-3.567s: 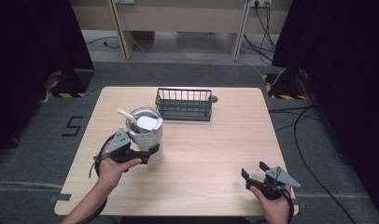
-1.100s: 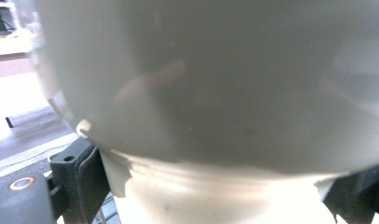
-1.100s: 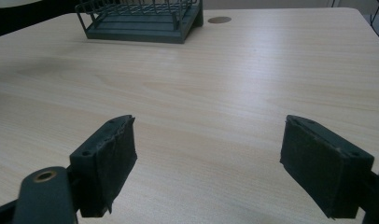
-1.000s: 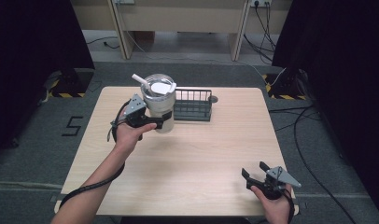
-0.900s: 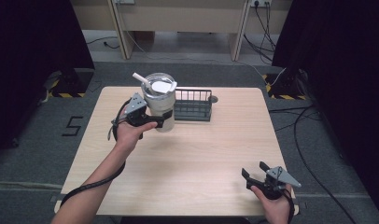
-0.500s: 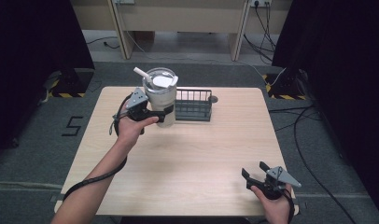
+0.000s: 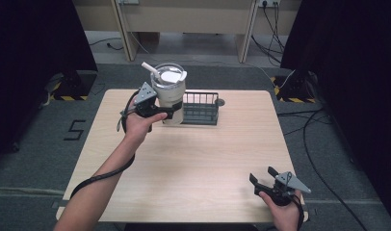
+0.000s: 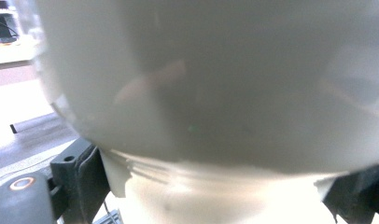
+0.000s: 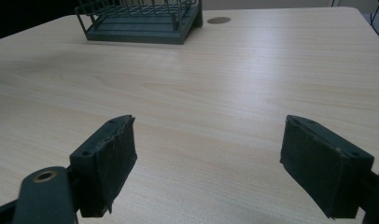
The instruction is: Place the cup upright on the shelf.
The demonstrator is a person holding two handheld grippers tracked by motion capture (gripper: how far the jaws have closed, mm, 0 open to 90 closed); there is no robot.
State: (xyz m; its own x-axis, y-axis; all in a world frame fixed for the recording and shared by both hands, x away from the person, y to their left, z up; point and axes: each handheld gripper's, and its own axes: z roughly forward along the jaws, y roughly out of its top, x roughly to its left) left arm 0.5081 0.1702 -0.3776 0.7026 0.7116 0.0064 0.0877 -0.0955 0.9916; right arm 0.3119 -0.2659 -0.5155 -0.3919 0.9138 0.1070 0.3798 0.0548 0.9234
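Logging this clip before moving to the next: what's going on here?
A person's left hand-held gripper is shut on a pale tumbler with a lid and straw, holding it above the table beside the dark wire basket. The right hand-held gripper sits open and idle near the table's near right corner.

Pale wooden table [image 7: 193, 163], square, with rounded corners, standing on grey floor [image 7: 34, 159]. At twelve o'clock, close to the far edge, a dark wire basket [image 7: 201, 108] resting directly on the top. Just beside the basket, toward one o'clock, a small round grommet [image 7: 219, 102] set in the wood. From centre down to six o'clock, bare woodgrain.
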